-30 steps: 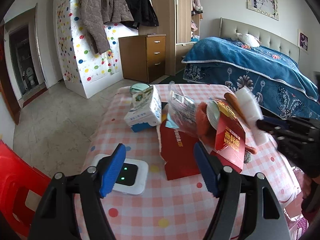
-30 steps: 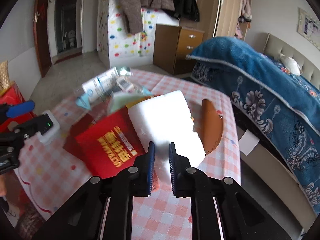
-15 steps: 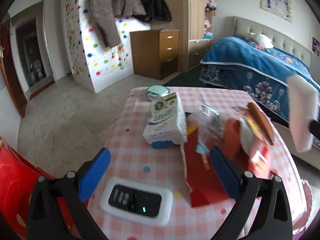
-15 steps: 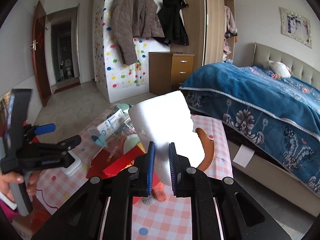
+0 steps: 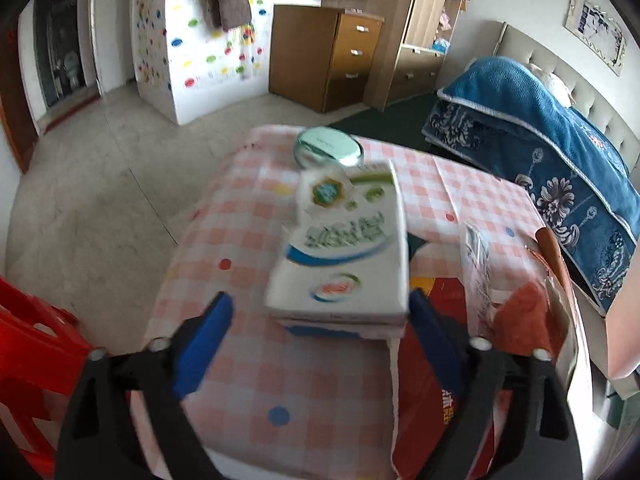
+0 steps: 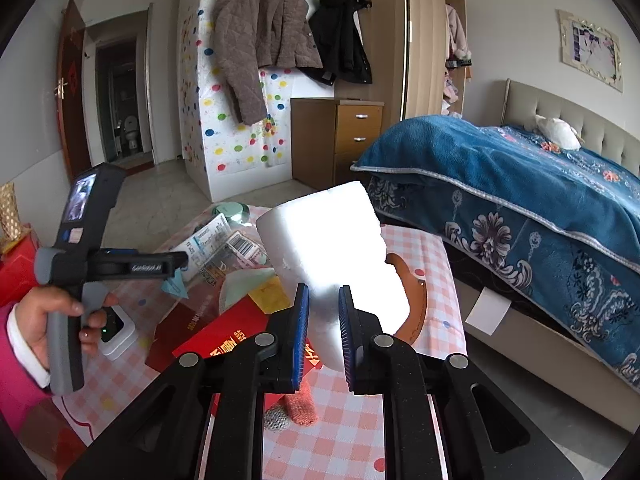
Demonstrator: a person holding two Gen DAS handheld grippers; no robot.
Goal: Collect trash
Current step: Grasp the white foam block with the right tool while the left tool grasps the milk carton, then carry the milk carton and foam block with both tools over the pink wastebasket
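My right gripper (image 6: 323,316) is shut on a white foam block (image 6: 334,248) and holds it up above the pink checked table (image 6: 352,432). My left gripper (image 5: 316,322) is open, its blue fingers on either side of the near end of a white and green carton (image 5: 344,256) that lies on the table (image 5: 256,360). The carton also shows in the right wrist view (image 6: 208,240), beyond the left gripper's body (image 6: 108,268). Red paper bags (image 5: 436,396) and clear plastic wrap (image 5: 478,264) lie to the carton's right.
A round mint tin (image 5: 328,150) sits at the table's far edge. A white device with a green light (image 6: 116,332) lies by the left hand. A brown curved piece (image 6: 412,300) and a knitted orange item (image 6: 300,404) lie on the table. A red chair (image 5: 28,344) stands left, a bed (image 6: 520,208) right.
My left gripper has moved forward past the white device and now straddles the carton. My right gripper has lifted the foam block higher.
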